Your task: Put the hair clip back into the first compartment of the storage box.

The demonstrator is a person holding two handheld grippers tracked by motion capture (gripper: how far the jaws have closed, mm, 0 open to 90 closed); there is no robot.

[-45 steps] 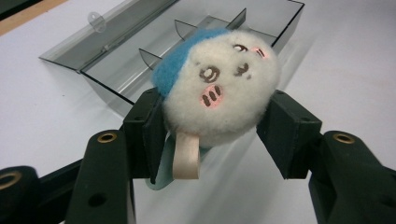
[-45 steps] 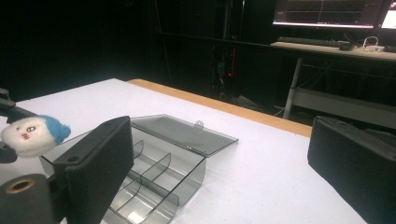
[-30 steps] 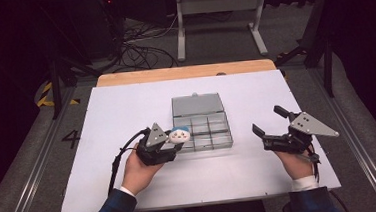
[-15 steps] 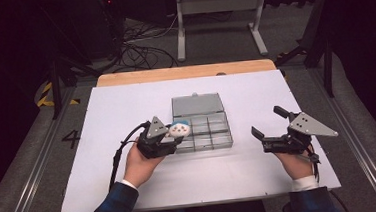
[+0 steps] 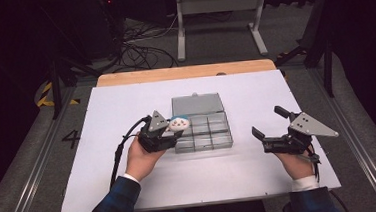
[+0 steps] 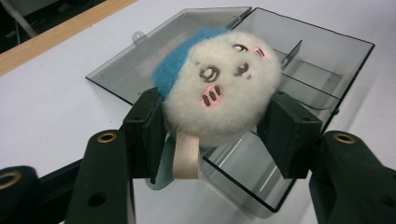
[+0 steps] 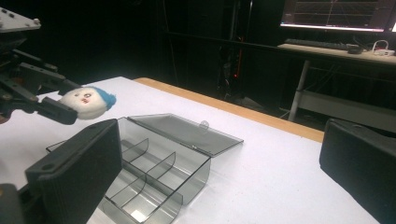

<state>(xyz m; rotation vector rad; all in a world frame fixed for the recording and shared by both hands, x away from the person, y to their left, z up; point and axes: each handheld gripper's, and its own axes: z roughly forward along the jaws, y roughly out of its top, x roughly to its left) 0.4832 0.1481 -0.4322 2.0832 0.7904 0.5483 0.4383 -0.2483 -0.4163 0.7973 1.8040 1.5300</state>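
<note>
The left gripper (image 5: 173, 130) has its fingers (image 6: 147, 126) clamped on both sides of a fluffy toy (image 6: 219, 93), held above the near-left corner of the open divided box (image 5: 205, 130) on the table (image 5: 125, 100). The box lies just ahead and below, so a short forward drop should land it. The toy is roundish, with no clear long axis; its face points up and its blue tuft towards the lid. The right gripper (image 5: 267, 128) waits well apart, fingers spread and empty.
</note>
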